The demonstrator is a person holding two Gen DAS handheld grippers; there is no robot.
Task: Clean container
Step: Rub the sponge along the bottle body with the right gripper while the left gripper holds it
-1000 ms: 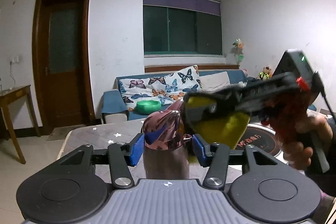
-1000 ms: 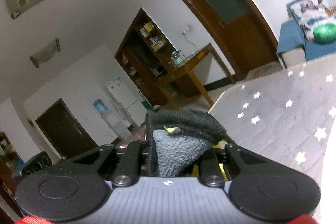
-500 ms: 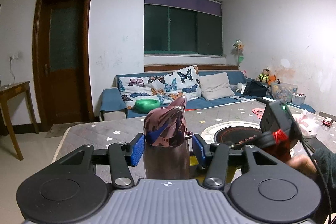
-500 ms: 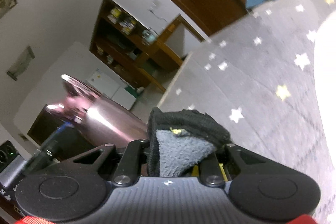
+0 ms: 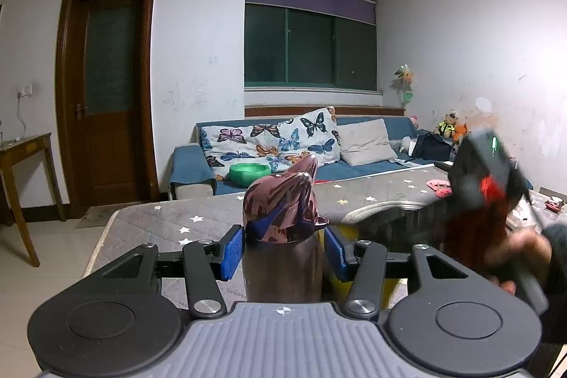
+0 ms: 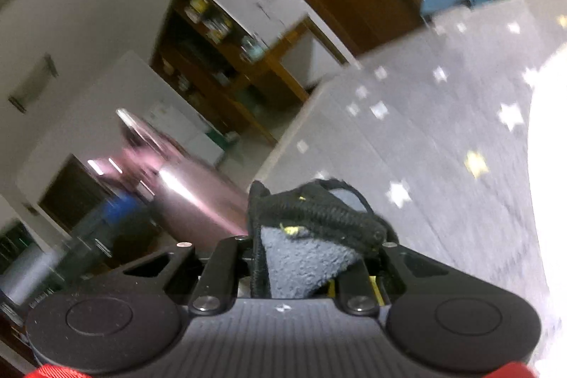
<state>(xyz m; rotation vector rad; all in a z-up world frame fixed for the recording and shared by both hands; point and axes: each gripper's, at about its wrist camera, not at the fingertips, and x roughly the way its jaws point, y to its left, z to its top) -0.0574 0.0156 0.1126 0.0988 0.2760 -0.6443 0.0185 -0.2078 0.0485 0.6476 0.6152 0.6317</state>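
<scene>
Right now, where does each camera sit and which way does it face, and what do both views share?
Left wrist: on the left tongs, looking level across the grey star-patterned table toward a blue sofa; the tongs clamp a shiny maroon metal flask; a hand with the right tool shows blurred at right.
Right wrist: on the right tongs, rolled, facing a wooden shelf; they grip a grey cloth with black trim.
Shared: flask, table, sofa.
</scene>
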